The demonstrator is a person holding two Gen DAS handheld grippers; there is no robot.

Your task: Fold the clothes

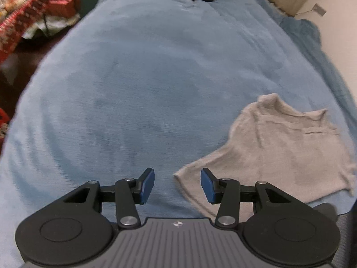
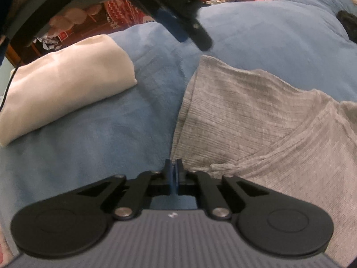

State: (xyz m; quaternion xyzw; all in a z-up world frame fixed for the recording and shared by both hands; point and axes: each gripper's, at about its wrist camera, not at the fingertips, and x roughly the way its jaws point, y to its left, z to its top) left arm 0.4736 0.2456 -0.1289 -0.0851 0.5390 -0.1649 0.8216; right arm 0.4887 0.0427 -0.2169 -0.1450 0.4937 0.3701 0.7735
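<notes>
My left gripper (image 1: pixel 177 184) hangs over blue blanket (image 1: pixel 138 84), blue pads spread, nothing between them. Grey garment (image 1: pixel 279 147) lies rumpled on blanket at 3 o'clock of it, near corner just under right pad. My right gripper (image 2: pixel 173 174) sits at garment's (image 2: pixel 256 116) near left corner, pads pressed together; cannot tell whether the hem is caught. Folded cream cloth (image 2: pixel 64 82) at 10 o'clock, apart from garment. Left gripper (image 2: pixel 178 29) visible at 12 o'clock, hand (image 2: pixel 67 20) on it.
</notes>
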